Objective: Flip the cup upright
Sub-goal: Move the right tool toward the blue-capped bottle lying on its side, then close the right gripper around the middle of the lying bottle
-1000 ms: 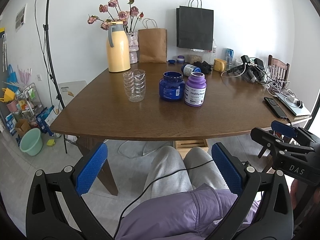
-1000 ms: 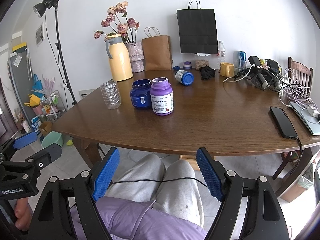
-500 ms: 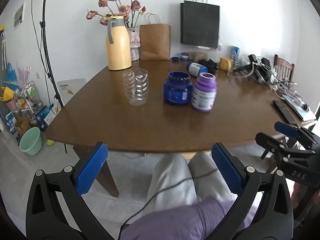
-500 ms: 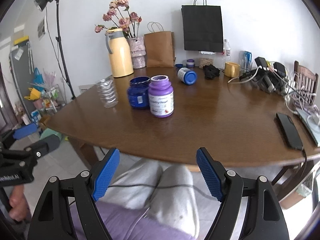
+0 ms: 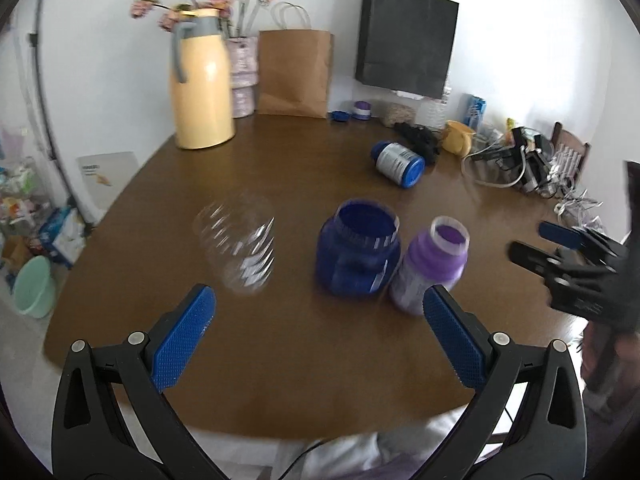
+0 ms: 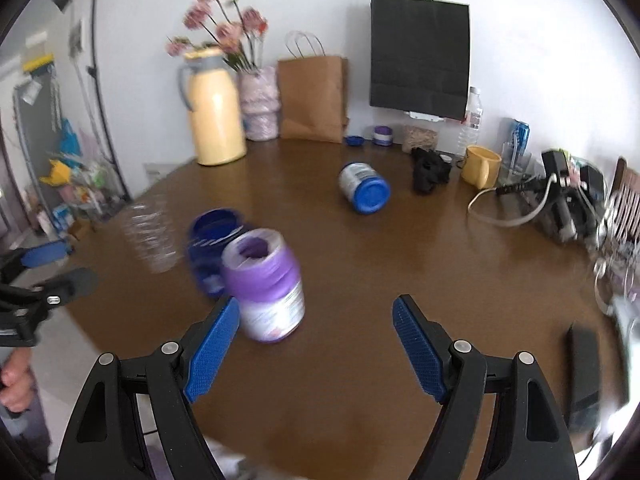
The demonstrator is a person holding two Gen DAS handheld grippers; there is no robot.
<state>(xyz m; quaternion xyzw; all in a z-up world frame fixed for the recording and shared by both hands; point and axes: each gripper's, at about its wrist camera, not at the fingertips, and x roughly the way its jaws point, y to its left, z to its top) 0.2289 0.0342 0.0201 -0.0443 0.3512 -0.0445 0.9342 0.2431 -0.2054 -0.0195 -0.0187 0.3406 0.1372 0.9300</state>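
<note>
A clear ribbed plastic cup stands on end on the brown table, left of centre; motion blur hides which end is up. It also shows at the left in the right wrist view, cup. My left gripper is open and empty above the table's near edge, with the cup just beyond its left finger. My right gripper is open and empty too, hovering over the table with its left finger close to a purple jar. Each gripper appears at the edge of the other's view.
An open blue jar and the purple jar stand right of the cup. A blue-lidded bottle lies further back. A yellow thermos, paper bags, a yellow mug, cables and a phone line the back and right.
Both grippers have moved forward and up, from below the table edge to over the tabletop. The person's lap has dropped almost out of view. The objects on the table have not moved.
</note>
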